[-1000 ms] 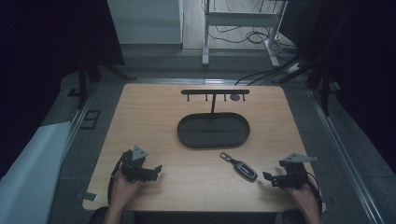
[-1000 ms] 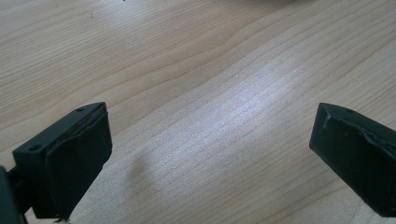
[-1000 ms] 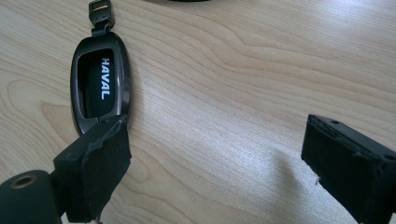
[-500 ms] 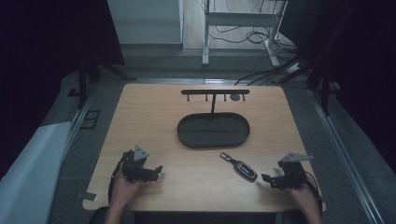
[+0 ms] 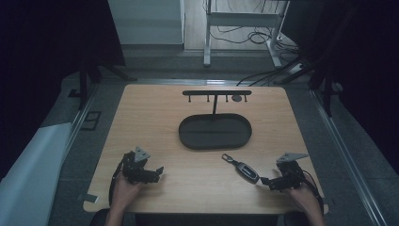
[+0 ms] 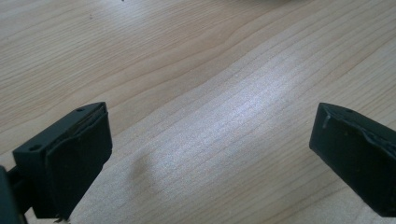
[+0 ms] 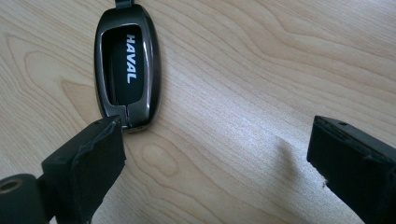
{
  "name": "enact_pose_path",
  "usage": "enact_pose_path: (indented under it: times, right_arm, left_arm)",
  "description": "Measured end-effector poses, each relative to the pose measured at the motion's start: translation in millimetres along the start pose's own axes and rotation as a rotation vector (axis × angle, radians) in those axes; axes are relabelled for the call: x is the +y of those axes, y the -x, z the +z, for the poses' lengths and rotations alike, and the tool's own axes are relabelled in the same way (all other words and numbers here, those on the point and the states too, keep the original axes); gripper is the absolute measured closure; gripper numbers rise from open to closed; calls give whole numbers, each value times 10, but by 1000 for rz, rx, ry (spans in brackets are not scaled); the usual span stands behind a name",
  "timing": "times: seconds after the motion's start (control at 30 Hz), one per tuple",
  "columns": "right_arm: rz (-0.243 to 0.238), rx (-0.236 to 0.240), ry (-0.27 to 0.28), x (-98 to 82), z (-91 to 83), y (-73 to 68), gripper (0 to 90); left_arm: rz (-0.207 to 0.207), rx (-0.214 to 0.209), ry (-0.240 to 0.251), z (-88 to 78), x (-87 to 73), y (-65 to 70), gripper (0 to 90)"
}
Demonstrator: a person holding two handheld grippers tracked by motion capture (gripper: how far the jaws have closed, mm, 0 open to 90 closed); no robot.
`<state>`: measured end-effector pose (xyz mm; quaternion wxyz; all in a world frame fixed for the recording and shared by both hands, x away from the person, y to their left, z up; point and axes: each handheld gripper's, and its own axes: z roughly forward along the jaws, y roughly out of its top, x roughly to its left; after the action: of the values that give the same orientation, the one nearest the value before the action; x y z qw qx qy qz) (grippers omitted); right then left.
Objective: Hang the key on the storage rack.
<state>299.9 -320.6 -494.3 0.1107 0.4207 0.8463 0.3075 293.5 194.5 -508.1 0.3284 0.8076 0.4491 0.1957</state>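
A dark car key fob [image 5: 248, 171] with a small ring end lies flat on the wooden table [image 5: 155, 117], right of centre near the front. In the right gripper view the fob [image 7: 127, 70] reads HAVAL and its near end sits just past the tip of the left jaw. My right gripper [image 5: 266, 181] [image 7: 215, 158] is open, low over the table just right of the fob; its jaws have just been opening, with bare wood between them. At the front left my left gripper [image 5: 159, 172] [image 6: 210, 154] is open over bare wood.
A black oval tray [image 5: 180, 132] rests mid-table. Behind it stands a black rack [image 5: 216, 92] with small hooks on a thin post. The table's front edge runs just below both hands. Cables lie on the floor beyond the table.
The right gripper has edged slightly left toward the key fob. The left gripper and the fob have not moved.
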Motion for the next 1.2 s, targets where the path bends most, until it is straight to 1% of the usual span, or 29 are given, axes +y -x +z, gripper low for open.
enact_pose_path:
  times: [0.1,0.13,0.2,0.27,0.33,0.37,0.47,0.57,0.67,0.7,0.73,0.77,0.97,1.0,1.03,1.1,1.13,1.17,1.2]
  right_arm:
    - [-1,3,-9,18,2,-10,38]
    - [-9,4,-16,32,6,-20,32]
    - [-7,5,-24,37,6,-26,29]
    - [-16,1,-34,52,12,-35,27]
    - [-21,13,-57,81,17,-46,27]
    - [-21,13,-57,81,17,-46,27]
    - [-34,23,-80,126,36,-76,33]
    - [-58,23,-112,172,61,-101,38]
    - [-67,23,-136,224,82,-133,50]
    - [-67,23,-136,224,82,-133,50]
    - [-79,26,-155,261,101,-151,51]
    - [-80,27,-163,274,106,-156,51]
    - [-108,21,-203,372,149,-201,58]
    - [-108,21,-203,372,149,-201,58]
    - [-123,20,-229,419,161,-221,59]
    - [-130,18,-249,457,170,-238,61]
    - [-130,18,-249,457,170,-238,61]
    - [-145,15,-273,505,188,-259,63]
    - [-151,17,-281,521,195,-263,63]
  left_arm:
    - [1,1,-2,4,0,1,0]
    - [3,1,-4,8,0,4,0]
    - [5,0,-6,11,1,7,0]
    - [5,2,-7,12,1,13,0]
    - [7,4,-10,15,1,16,0]
    - [8,4,-13,17,0,16,0]
    - [9,1,-15,21,1,18,0]
    - [12,1,-18,22,1,20,0]
    - [12,1,-18,23,1,22,0]
    - [12,1,-18,23,1,22,0]
    - [13,0,-19,23,1,22,0]
    - [13,-1,-19,24,1,23,0]
    - [16,-1,-22,27,2,25,0]
    - [16,-1,-22,27,2,25,0]
    - [17,-1,-23,28,2,26,0]
    - [18,-1,-23,28,2,26,0]
    - [18,-1,-23,28,2,26,0]
    - [18,-2,-23,29,2,26,0]
    - [18,-2,-24,30,3,26,0]
